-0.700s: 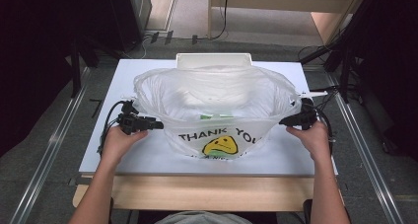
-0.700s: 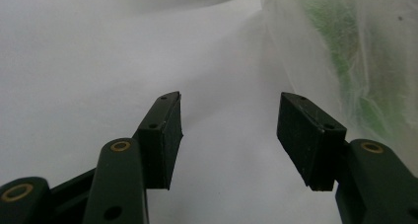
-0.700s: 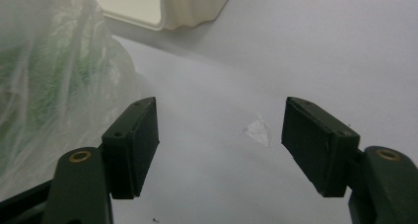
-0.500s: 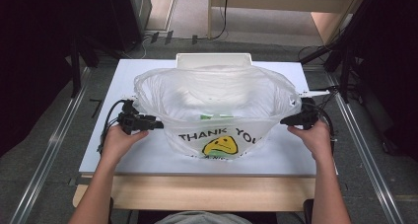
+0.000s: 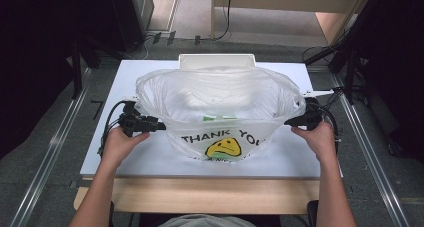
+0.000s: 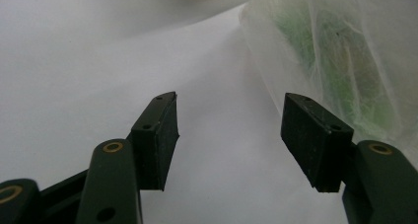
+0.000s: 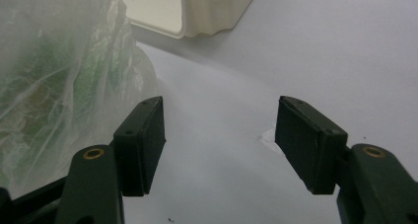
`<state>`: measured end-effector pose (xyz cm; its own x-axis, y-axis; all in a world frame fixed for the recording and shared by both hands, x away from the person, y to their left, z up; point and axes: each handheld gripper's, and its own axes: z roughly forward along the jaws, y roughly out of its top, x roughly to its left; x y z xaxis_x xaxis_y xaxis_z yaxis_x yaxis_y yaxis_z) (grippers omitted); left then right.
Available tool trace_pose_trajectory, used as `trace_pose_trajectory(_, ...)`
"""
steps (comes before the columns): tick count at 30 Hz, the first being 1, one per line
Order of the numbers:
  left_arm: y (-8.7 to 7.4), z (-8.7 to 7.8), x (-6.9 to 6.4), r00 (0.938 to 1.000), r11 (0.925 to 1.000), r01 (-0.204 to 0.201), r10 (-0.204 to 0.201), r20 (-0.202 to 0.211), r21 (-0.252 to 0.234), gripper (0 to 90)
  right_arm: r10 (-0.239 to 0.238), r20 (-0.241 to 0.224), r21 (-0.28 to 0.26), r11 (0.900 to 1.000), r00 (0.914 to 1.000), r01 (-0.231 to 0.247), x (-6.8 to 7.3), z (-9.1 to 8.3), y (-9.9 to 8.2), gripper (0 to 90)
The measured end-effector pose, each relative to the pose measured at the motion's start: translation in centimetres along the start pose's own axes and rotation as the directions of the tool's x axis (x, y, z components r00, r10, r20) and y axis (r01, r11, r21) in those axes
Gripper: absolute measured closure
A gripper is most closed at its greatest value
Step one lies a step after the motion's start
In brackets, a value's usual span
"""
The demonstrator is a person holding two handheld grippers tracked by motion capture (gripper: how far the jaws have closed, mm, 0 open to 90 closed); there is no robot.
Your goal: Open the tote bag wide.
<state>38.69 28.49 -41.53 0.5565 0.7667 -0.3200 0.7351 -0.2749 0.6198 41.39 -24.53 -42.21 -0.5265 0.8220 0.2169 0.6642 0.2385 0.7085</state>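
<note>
Surroundings: dark floor and metal rails are framing a white, smooth bench [image 5: 150, 157] with a pale wooden edge at the near side.
Bag: a thin, crinkly, translucent plastic bag [image 5: 220, 94] is standing open at the middle of the bench, its rim spreading wide in a rounded oval, with black "THANK YOU" lettering and a yellow face printed on the near wall.
Contents: something green [image 5: 220, 118] is showing through the film at the bottom of the bag; its shape is too blurred to tell.
Container: a cream, boxy plastic container [image 5: 217, 61] is sitting just behind the bag at the far edge.
Left tool: the left tool [image 5: 159, 126] is lying level beside the bag's left side, its flat black rubbery pads [image 6: 160, 135] standing well apart over bare bench, with the bag's film just beside the outer pad but not between them.
Right tool: the right tool [image 5: 289, 122] is pointing at the bag's right rim, its blocky pads [image 7: 305, 137] gaping wide with nothing gripped.
Hands: a hand is wrapping each handle, forearms coming in from the near side.
</note>
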Motion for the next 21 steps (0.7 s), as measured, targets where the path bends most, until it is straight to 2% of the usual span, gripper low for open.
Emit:
trace_pose_trajectory(3,0.02,0.07,-0.09,0.9999,1.0,0.004,-0.004,0.01,0.005,39.4,-0.001,0.003,0.005,1.0,1.0,0.001,-0.03,0.1,0.0,35.9)
trace_pose_trajectory(4,0.05,0.08,-0.1,0.9997,0.9998,0.02,-0.02,0.012,0.01,39.0,0.0,0.005,0.007,1.0,1.0,0.0,-0.02,0.12,0.0,35.4)
trace_pose_trajectory(5,0.09,0.13,-0.02,0.9985,0.9984,0.053,-0.053,0.016,0.021,39.3,-0.006,0.01,0.013,0.9999,0.9999,0.006,0.01,0.13,-0.01,35.2)
trace_pose_trajectory(7,0.09,0.12,0.0,0.9982,0.998,0.059,-0.059,0.014,0.023,39.7,-0.005,0.014,0.017,0.9998,0.9999,0.005,0.07,0.18,-0.03,35.1)
trace_pose_trajectory(13,0.08,-0.02,-0.07,0.9993,0.9994,0.032,-0.032,0.022,0.014,39.5,-0.018,0.013,0.028,0.9995,0.9998,0.018,0.11,0.36,-0.07,35.0)
trace_pose_trajectory(21,0.05,0.19,-0.02,0.9991,0.999,0.037,-0.038,0.021,0.025,37.4,-0.02,0.012,0.037,0.9991,0.9997,0.02,0.11,0.26,-0.04,35.2)
